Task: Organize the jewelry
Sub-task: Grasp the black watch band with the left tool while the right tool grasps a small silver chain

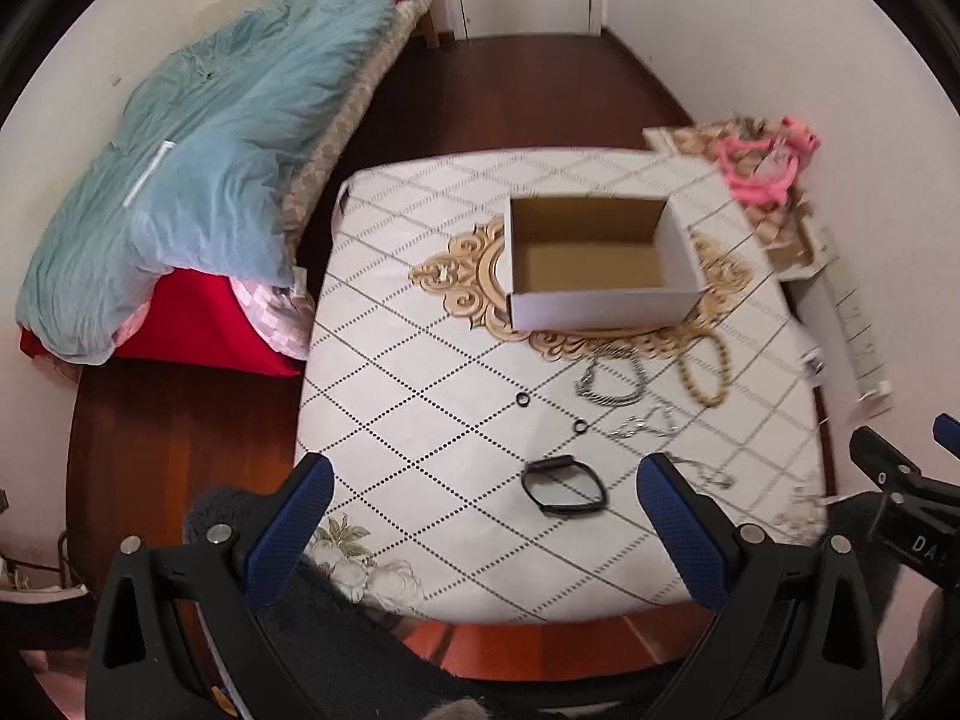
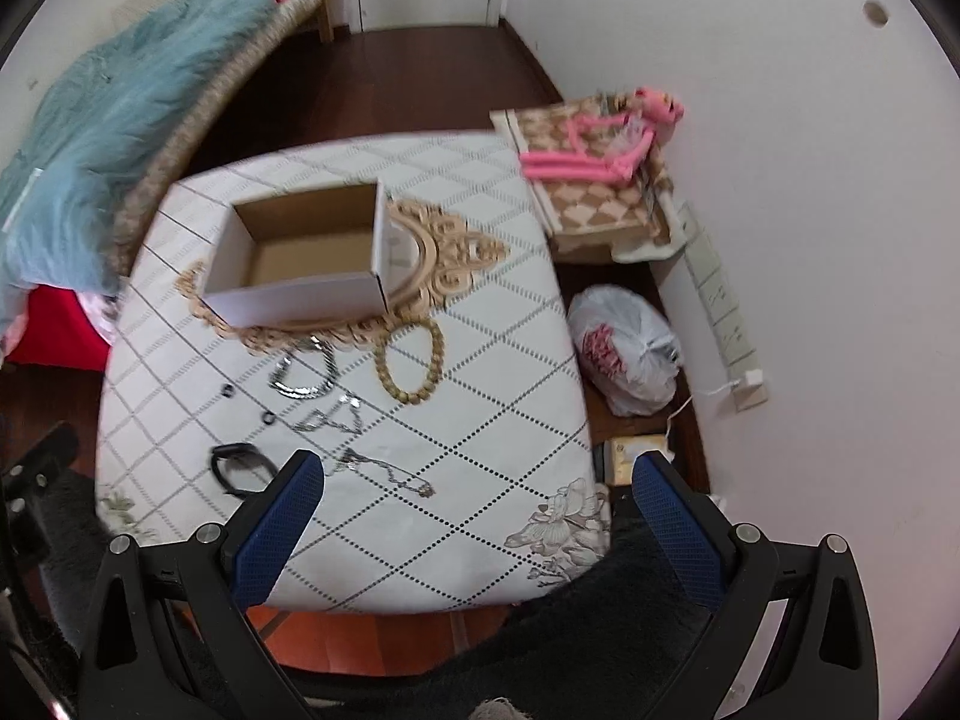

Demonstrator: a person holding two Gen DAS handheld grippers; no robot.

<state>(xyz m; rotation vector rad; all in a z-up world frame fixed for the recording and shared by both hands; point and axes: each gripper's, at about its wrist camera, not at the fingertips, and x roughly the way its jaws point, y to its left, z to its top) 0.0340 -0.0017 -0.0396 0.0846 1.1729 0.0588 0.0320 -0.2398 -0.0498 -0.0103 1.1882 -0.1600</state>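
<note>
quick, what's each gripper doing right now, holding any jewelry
Left gripper: open, holding nothing, above the black band.
Right gripper: open, holding nothing, above the table.

Both my wrist cameras give even, soft indoor light with no hard shadows; I cannot tell where it comes from. The white walls [image 2: 780, 180] look bright, faintly pink toward the edges. The fisheye bends the table [image 1: 420, 360] and floor [image 1: 510, 78] into curves, with black corners around the frame. My right view is smeared by motion blur, especially the box [image 2: 300, 300] and blue blanket [image 2: 120, 108]; the left view is sharper.
</note>
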